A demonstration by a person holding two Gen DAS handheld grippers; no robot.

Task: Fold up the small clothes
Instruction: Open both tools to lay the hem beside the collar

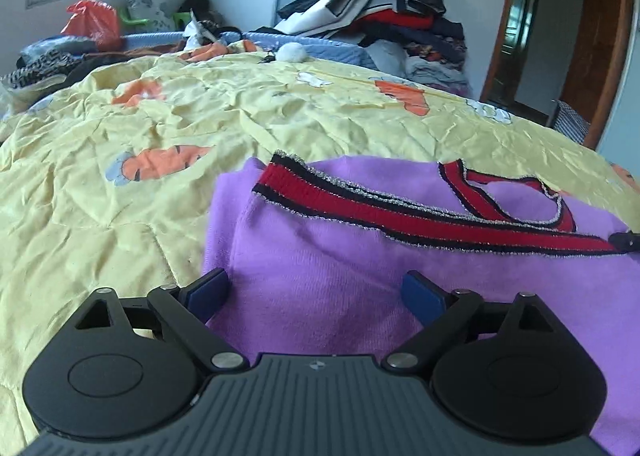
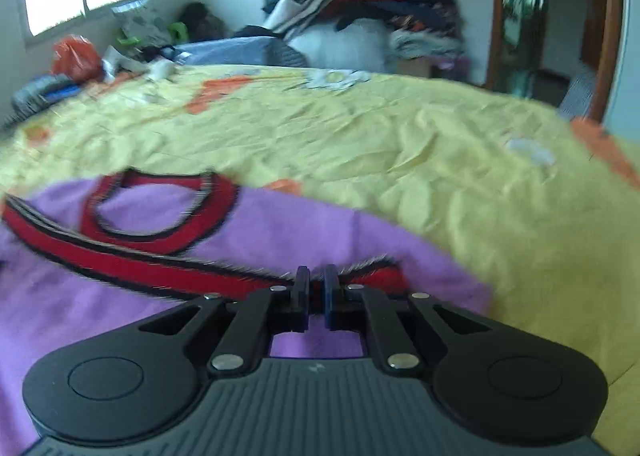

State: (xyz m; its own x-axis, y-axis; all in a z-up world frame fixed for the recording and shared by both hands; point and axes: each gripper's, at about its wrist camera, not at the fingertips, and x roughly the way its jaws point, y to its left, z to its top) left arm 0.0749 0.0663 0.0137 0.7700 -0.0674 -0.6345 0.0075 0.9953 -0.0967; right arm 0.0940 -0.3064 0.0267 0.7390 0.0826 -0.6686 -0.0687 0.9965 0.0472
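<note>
A small purple garment [image 1: 340,280] with red and black trim [image 1: 400,216] lies partly folded on the yellow quilt [image 1: 120,216]. My left gripper [image 1: 316,288] is open, its blue pads [image 1: 210,290] spread over the garment's near edge, holding nothing. In the right wrist view the same purple garment [image 2: 100,320] lies at the left and centre. My right gripper [image 2: 316,284] is shut on the garment's red trim band [image 2: 160,268]. The right view is blurred by motion.
The yellow quilt with orange patterns covers the bed [image 2: 400,160]. A tall pile of dark clothes [image 1: 384,12] stands at the far side. An orange bag [image 1: 94,22] and loose items lie at the far left. A wooden door frame [image 1: 600,56] is at the right.
</note>
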